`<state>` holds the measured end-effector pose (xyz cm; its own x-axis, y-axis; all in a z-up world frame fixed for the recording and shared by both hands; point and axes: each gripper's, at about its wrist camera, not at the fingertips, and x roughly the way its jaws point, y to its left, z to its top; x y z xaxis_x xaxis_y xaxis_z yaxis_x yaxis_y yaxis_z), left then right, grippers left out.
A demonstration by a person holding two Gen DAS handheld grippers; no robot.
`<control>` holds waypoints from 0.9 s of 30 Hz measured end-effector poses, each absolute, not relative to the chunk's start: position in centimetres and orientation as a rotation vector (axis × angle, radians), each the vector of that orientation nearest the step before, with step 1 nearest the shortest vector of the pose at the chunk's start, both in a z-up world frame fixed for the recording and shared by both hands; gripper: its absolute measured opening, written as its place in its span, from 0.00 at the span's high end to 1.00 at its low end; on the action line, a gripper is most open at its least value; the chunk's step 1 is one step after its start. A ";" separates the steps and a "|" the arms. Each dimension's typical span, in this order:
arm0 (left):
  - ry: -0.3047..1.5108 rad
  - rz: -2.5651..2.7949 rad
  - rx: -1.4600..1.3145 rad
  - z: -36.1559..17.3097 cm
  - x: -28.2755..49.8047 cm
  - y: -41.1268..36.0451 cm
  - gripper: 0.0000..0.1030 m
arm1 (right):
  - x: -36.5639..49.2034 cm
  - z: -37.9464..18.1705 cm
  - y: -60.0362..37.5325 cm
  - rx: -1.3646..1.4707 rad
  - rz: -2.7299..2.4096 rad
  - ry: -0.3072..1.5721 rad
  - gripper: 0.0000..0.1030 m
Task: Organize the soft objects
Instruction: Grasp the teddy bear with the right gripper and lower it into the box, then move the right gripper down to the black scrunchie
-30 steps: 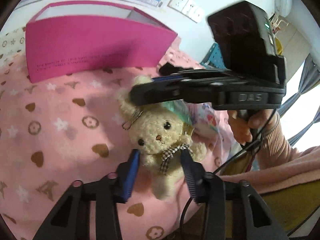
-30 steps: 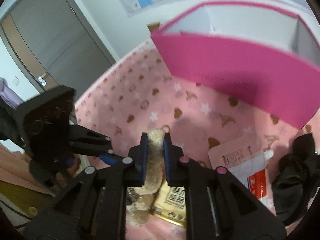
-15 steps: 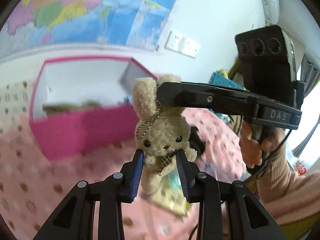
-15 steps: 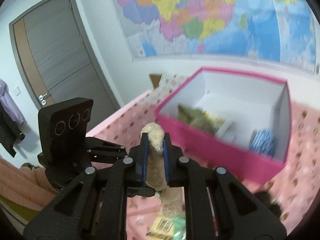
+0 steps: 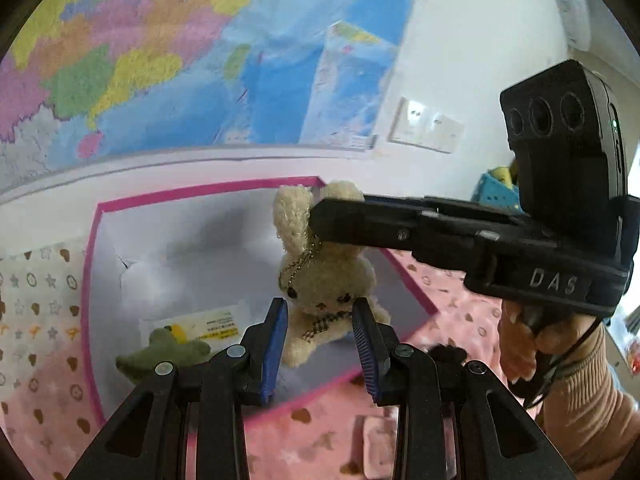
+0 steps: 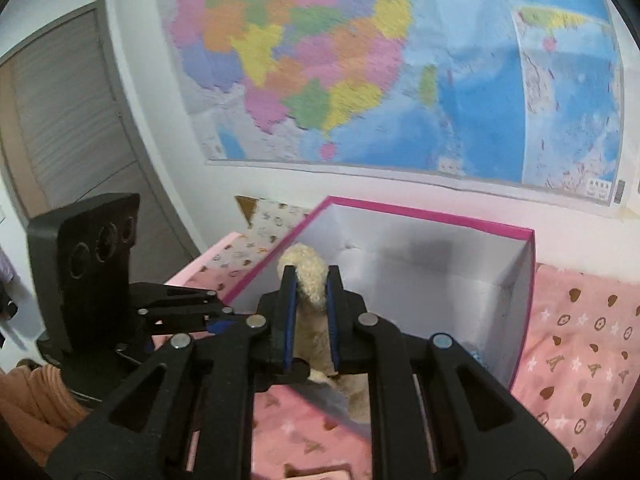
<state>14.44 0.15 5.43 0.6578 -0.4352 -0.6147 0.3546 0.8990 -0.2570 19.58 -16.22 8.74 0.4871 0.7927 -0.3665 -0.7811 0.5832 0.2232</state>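
A cream plush bunny (image 5: 324,280) with a checked bow hangs in the air over the open pink box (image 5: 90,280). My right gripper (image 6: 311,284) is shut on one ear of the bunny (image 6: 308,276); its black arm shows in the left wrist view (image 5: 332,220). My left gripper (image 5: 320,320) is open, its blue pads either side of the bunny's body, just clear of it. Inside the box lie a green plush (image 5: 164,350) and a white-and-yellow packet (image 5: 200,322).
The box (image 6: 528,280) stands on a pink bedspread (image 6: 580,340) with hearts and stars, against a wall with a large map (image 6: 360,60). A black soft item (image 5: 448,354) lies on the bed right of the box. A grey door (image 6: 60,120) is at left.
The right gripper lifted the bunny off the bedspread by its ear and carried it up over the open box. The left gripper followed, staying open around the bunny's body.
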 end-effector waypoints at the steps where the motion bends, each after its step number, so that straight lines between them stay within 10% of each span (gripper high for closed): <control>1: 0.739 -0.441 -0.127 5.1 15.0 0.2 0.68 | 20.1 8.4 -16.1 0.032 0.952 0.473 0.85; 6: 0.802 -0.401 -0.145 3.0 17.1 0.1 0.68 | 22.8 6.0 -15.3 0.044 0.915 0.558 0.82; 10: 0.835 -0.326 -0.160 1.8 18.2 0.4 0.56 | 23.3 5.1 -15.3 0.000 0.755 0.570 0.50; 27: 0.719 -0.531 -0.079 4.1 10.5 -3.8 0.40 | 14.5 2.8 -28.2 0.117 0.724 0.531 0.46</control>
<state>10.49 -3.81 4.06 0.6264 -0.4890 -0.6071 0.4360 0.8653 -0.2472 14.47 -28.22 2.77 0.6238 0.6579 -0.4219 -0.5998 0.7491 0.2813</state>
